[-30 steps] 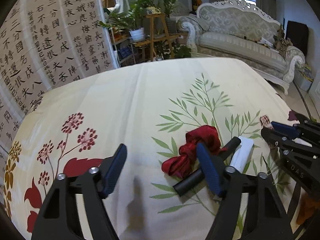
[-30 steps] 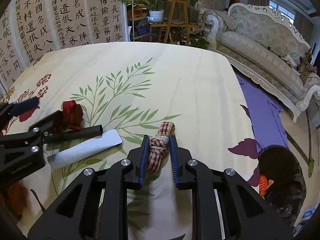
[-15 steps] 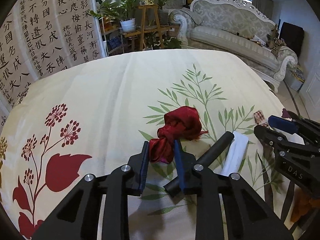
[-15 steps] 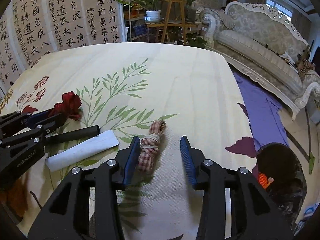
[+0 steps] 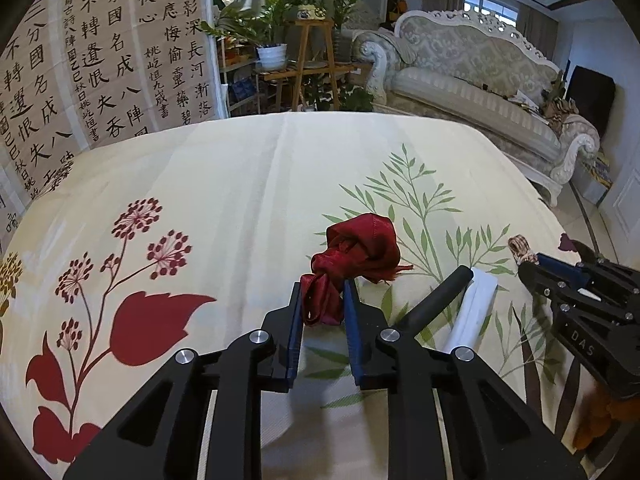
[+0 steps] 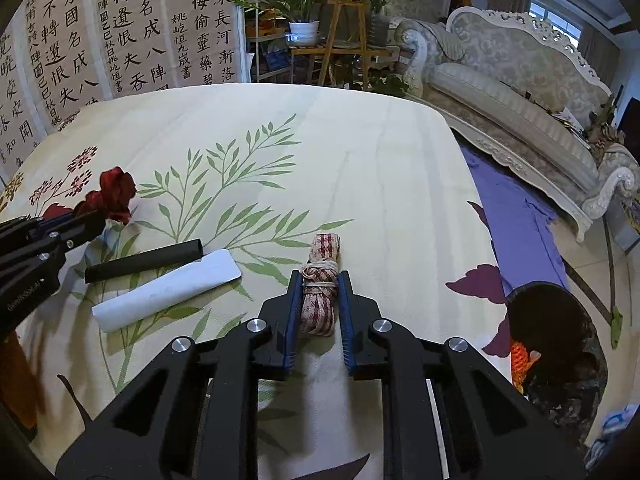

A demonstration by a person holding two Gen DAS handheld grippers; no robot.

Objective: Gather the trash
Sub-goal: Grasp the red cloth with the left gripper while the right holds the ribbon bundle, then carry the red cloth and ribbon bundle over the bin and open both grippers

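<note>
bin [image 6: 560, 344] beside table [image 6: 380, 160] holds something orange [image 6: 522, 358].

A calligraphy screen [image 5: 100, 64] is seen at the left; potted plants [image 5: 276, 20] (on a wooden stand) and an ornate pale sofa [image 5: 480, 80] are lit by a window [image 5: 494, 8].

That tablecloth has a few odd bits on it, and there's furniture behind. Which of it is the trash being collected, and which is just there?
Part of the job:
- red ribbon, between the closing left gripper
- checked ribbon bundle, between the closing right gripper
- black tube
- white strip
- dark bin, probably for the trash

Just there:
- tablecloth
- sofa
- potted plants
- calligraphy screen
</note>
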